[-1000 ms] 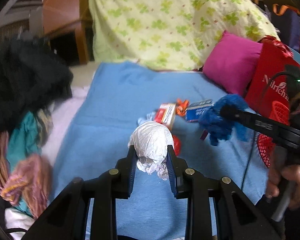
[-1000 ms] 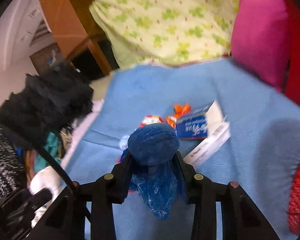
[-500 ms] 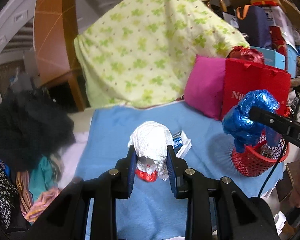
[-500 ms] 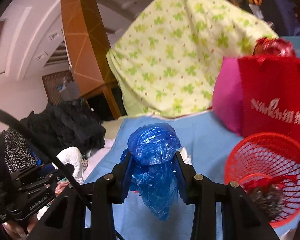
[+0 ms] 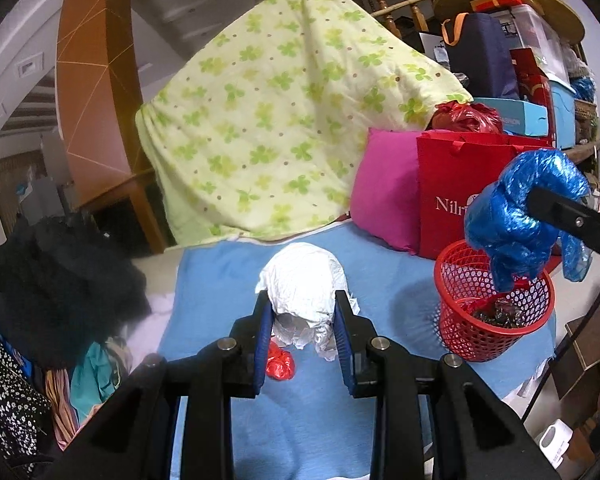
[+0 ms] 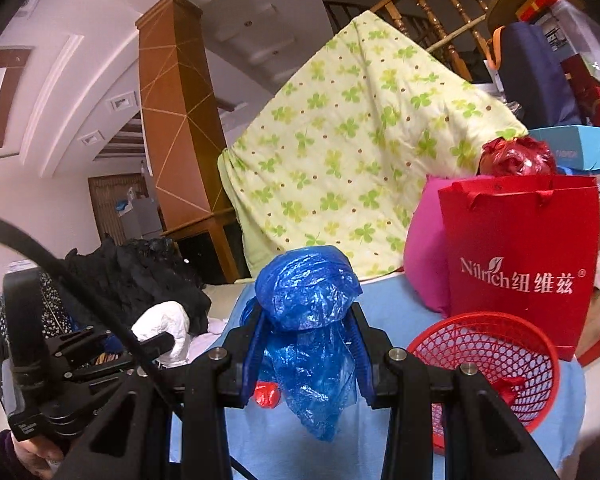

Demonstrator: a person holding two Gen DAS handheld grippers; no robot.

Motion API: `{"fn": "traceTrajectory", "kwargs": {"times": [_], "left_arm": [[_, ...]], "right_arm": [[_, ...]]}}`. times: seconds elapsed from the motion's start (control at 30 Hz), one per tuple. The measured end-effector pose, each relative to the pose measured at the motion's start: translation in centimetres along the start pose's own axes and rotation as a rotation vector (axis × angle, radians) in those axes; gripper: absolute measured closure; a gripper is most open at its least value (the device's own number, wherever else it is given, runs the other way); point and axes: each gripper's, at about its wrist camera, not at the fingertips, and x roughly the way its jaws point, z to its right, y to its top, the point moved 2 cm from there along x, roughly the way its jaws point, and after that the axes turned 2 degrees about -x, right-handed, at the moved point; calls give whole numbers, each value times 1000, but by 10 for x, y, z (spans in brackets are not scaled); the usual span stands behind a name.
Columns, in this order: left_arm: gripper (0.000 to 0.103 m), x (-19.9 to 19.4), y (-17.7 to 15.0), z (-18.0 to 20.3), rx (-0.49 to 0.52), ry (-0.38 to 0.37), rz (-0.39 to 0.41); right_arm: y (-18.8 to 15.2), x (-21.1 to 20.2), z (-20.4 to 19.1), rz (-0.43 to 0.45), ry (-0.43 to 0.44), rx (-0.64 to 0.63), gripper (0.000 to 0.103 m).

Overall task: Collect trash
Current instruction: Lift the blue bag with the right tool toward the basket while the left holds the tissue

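Note:
My left gripper [image 5: 302, 312] is shut on a crumpled white paper wad [image 5: 304, 282], held above the blue blanket [image 5: 228, 272]. The right gripper [image 6: 306, 328] is shut on a crumpled blue plastic bag [image 6: 306, 292]. In the left wrist view that blue bag [image 5: 516, 216] hangs over the red mesh basket [image 5: 472, 340] at the blanket's right end. The basket [image 6: 488, 344] holds dark scraps and a red piece. A small red wrapper [image 5: 280, 364] lies on the blanket below the white wad. From the right wrist camera the left gripper [image 6: 168, 340] with its white wad [image 6: 166, 332] shows at the lower left.
A red paper shopping bag [image 6: 520, 240] and a pink cushion [image 5: 384, 192] stand behind the basket. A clover-print quilt [image 5: 284, 120] is draped at the back. Dark clothes [image 5: 52, 280] pile up on the left. Boxes and bags crowd the shelf on the right.
Both grippers have risen off the blanket with their loads and swung right. The blue bag now hangs over the red basket. The boxes and wrappers on the blanket have dropped out of view.

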Motion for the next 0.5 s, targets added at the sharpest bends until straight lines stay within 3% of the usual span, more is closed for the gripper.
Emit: {"fn": "traceTrajectory", "kwargs": {"times": [0.5], "left_arm": [[72,10,1,40,66,-14,-29]], "right_arm": [[-5,-27,38,43,-35,58,62]]}}
